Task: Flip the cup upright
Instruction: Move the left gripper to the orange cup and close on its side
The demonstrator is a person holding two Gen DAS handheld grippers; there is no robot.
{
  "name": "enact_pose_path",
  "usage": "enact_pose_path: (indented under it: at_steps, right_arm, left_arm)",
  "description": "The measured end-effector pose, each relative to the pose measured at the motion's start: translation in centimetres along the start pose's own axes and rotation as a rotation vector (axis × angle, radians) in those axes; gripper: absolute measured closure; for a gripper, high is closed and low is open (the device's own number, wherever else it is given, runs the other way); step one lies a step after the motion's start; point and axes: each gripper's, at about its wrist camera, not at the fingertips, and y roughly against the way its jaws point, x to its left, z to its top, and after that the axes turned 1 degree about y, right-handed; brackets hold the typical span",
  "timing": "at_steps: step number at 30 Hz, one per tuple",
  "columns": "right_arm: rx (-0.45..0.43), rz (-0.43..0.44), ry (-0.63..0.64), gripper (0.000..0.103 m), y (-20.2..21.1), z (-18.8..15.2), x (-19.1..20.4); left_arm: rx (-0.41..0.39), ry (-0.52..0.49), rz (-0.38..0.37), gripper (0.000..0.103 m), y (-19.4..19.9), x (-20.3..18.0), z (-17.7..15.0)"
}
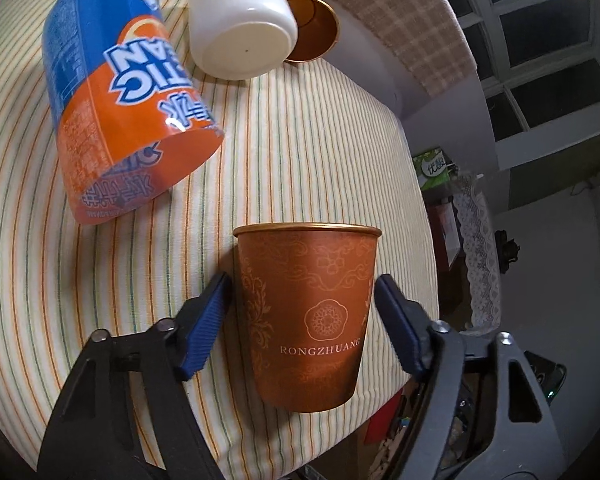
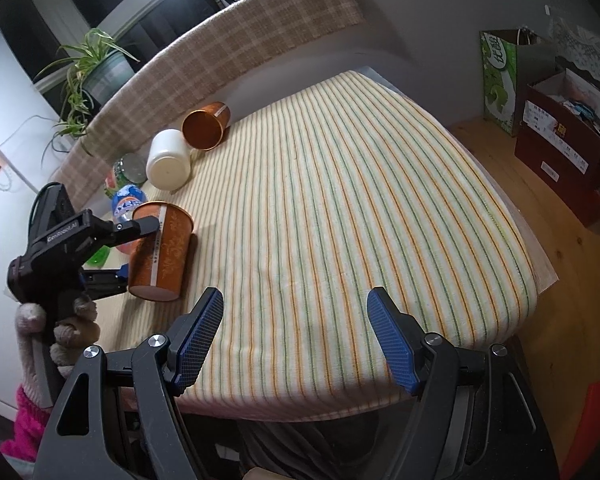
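Note:
An orange paper cup (image 1: 308, 316) marked RONGZHUANG stands upright, mouth up, on the striped tablecloth (image 1: 320, 152). My left gripper (image 1: 300, 324) is open with its blue pads on either side of the cup, a small gap showing at each side. The same cup (image 2: 160, 250) and the left gripper (image 2: 120, 252) show at the left of the right wrist view. My right gripper (image 2: 296, 336) is open and empty above the near table edge. A second orange cup (image 1: 312, 28) lies on its side at the back; it also shows in the right wrist view (image 2: 205, 125).
A white cup (image 1: 240, 28) lies on its side next to the second orange cup. An orange and blue bottle (image 1: 120, 92) lies at the left. The table edge drops off to the right (image 2: 520, 272); boxes (image 2: 560, 148) stand on the wood floor beyond.

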Motion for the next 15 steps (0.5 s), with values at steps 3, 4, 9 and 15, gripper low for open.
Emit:
enact_pose_path:
  at_steps: [3,4,9,15]
  right_arm:
    - [0.002,-0.001,-0.003,0.029,-0.1,0.0,-0.1]
    - [0.003,-0.001,-0.002,0.029,-0.1,0.0,-0.1]
    - [0.007,0.004,0.003,0.029,-0.3,-0.1,0.2]
    - [0.009,0.002,0.001,0.029,-0.2,-0.1,0.3]
  left_arm:
    - [-0.015,-0.024,0.015,0.035,0.4,-0.4,0.0]
    - [-0.019,-0.029,0.018,0.035,0.5,-0.4,0.0]
    - [-0.052,-0.083,0.048,0.037,1.2,-1.3,-0.4]
    - [-0.113,-0.171,0.098,0.037,2.1,-2.8,-1.2]
